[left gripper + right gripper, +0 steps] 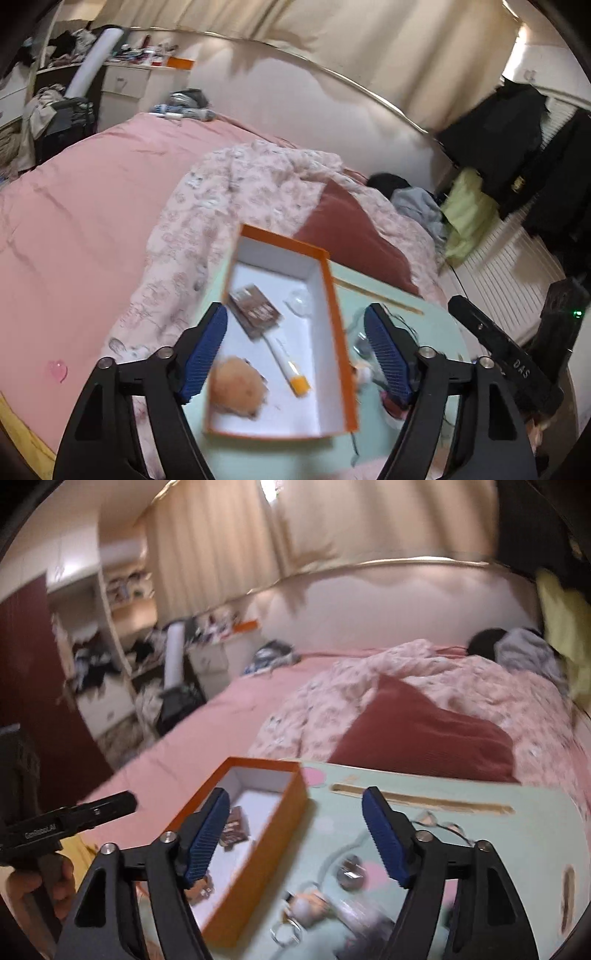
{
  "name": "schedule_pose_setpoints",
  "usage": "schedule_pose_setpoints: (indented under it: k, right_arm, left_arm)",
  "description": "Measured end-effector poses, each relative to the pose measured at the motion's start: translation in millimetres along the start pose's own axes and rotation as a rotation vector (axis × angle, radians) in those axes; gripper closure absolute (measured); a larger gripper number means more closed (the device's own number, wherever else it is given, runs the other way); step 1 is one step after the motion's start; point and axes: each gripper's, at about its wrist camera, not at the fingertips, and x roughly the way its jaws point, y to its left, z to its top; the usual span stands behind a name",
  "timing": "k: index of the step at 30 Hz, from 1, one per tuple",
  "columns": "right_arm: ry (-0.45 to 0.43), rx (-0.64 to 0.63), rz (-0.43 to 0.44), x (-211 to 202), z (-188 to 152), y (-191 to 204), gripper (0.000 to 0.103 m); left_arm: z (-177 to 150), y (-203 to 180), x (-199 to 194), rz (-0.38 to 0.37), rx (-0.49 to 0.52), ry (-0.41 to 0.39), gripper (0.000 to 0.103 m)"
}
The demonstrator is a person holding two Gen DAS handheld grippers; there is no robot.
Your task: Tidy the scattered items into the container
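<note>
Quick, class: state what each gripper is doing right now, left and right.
Left gripper: open, holding nothing, above the orange box.
Right gripper: open, holding nothing, above the green tray.

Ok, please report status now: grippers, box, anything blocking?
Left gripper open, empty. Right gripper open, empty. Orange box holds some items; small items beside it. Nothing blocking.

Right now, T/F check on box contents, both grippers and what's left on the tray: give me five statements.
1. The orange box holds a white tube with an orange cap. True.
2. The left gripper is shut on the fluffy puff. False: it is open and the puff lies in the box.
3. The right gripper is open and empty. True.
4. The box is empty. False: a brown packet lies inside too.
5. Small items remain on the green tray. True.
</note>
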Motion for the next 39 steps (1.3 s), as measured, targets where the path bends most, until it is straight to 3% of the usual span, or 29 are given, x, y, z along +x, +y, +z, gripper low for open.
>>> schedule_pose_setpoints:
  k: [2, 7, 9, 12, 18, 20, 23, 26, 31, 39]
  right_arm:
    - [0.022, 0.024, -0.031, -16, -12, -15, 0.027]
    - [0.2, -0.001, -0.178, -33, -61, -44, 0.027]
    - [0.234, 0.023, -0.19, -40, -81, -55, 0.027]
    - [0.273, 0.046, -0.219, -41, -105, -66, 0.027]
    - [0.339, 0.029, -0.248, -23, -125, -69, 0.027]
    - [0.337, 0.011, -0.278, -22, -127, -67, 0.026]
    - [0.355, -0.035, -0.318, -17, -129, -62, 0.023]
    - [0.372, -0.053, -0.314, -13, -133, -62, 0.012]
    - [0.387, -0.046, -0.32, -11, -133, -69, 0.001]
    - [0.39, -0.046, -0.323, -11, -133, -70, 0.0]
  left_arm:
    - [-14, -28, 8, -0.022, 0.077, 0.062, 0.023]
    - [-69, -100, 37, -0.036, 0.317, 0.193, 0.023]
    - [-92, -117, 50, -0.017, 0.364, 0.272, 0.023]
    - [-113, -127, 63, 0.048, 0.414, 0.289, 0.023]
    - [-138, -116, 91, 0.152, 0.424, 0.341, 0.023]
    - [-141, -110, 94, 0.178, 0.416, 0.323, 0.023]
    - [-142, -106, 93, 0.184, 0.403, 0.309, 0.02]
    - [-144, -105, 95, 0.181, 0.406, 0.316, 0.009]
    - [-143, -105, 95, 0.184, 0.401, 0.319, 0.005]
    - [-142, -103, 97, 0.195, 0.392, 0.325, 0.0]
